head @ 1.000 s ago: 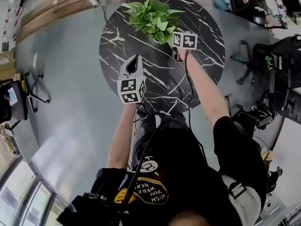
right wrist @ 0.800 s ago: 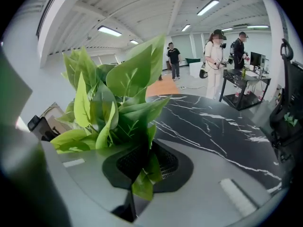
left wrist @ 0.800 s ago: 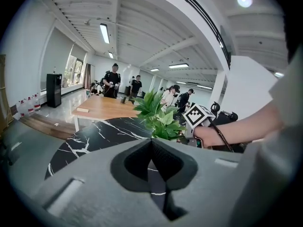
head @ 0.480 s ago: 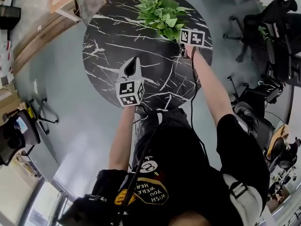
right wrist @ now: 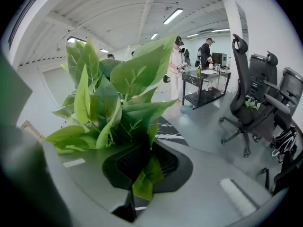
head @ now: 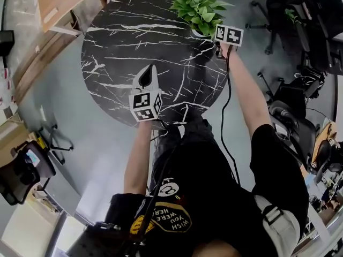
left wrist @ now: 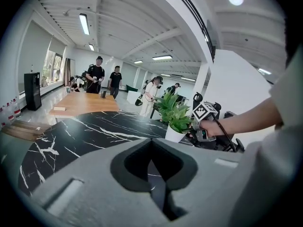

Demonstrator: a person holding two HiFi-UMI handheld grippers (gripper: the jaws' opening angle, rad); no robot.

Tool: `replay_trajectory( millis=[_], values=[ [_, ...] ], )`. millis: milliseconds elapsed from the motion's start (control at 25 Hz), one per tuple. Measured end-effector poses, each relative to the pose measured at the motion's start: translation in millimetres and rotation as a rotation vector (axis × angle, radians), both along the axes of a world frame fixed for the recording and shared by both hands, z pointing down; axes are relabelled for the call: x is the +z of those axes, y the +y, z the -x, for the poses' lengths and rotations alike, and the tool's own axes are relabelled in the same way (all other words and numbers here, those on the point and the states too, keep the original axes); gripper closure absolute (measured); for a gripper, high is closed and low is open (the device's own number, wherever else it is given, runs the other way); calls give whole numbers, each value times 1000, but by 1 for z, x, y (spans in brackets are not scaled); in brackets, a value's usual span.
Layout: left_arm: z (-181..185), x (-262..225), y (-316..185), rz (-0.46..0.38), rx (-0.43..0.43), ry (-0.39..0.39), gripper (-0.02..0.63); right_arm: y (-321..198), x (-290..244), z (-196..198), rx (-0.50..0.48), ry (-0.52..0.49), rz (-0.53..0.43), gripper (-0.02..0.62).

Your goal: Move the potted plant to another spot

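The person's black shirt [head: 177,197] has yellow words on it, upside down in the head view: "WISH YOU WERE HERE". Each tool has a cube [head: 144,103] with black and white squares on it, but no letters.

The potted plant [head: 199,7] is at the far right edge of the round black counter [head: 123,42], which has white lines like marble. The plant has lots of green leaves and a white pot [left wrist: 173,133]. The right tool [head: 210,35] is right up against the pot, and a hand [left wrist: 214,126] holds that tool. In the right gripper view the leaves [right wrist: 113,93] fill the middle. The jaws are squeezed in close with the plant between them, so this tool grips the potted plant. I cannot tell if the pot touches the counter.

The left tool [head: 150,71] is over the near side of the counter, well apart from the plant. Its jaws are pressed together with only a thin slit, and nothing is between them. In its view the plant is ahead and a bit to the right.
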State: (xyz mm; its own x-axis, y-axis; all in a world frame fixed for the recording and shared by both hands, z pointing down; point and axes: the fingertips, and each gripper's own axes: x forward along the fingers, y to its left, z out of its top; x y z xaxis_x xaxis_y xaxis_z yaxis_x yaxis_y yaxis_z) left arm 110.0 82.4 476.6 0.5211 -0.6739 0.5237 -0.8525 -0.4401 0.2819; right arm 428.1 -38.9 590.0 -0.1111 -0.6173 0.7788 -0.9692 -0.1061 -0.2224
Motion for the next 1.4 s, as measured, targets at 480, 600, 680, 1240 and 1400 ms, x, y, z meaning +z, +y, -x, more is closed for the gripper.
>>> replay_trajectory(
  millis=[480,600,680,1240,1400],
  values=[
    [-4,-1,6,-4,32,-8,601,15,-2,-30,20,11,4,568],
    [9,-3,7,-7,10,-8,601,9,-2,-7,-13,3,3,568],
    [21,-3,9,-8,-14,-8,601,4,-2,15,-47,-4,1,568],
    [141,-2,30,-24,-272,-13,601,-23,-5,256,-416,-53,-32,568],
    [178,-1,42,-24,-353,-14,601,-17,-7,333,-503,-69,-33,568]
  ],
)
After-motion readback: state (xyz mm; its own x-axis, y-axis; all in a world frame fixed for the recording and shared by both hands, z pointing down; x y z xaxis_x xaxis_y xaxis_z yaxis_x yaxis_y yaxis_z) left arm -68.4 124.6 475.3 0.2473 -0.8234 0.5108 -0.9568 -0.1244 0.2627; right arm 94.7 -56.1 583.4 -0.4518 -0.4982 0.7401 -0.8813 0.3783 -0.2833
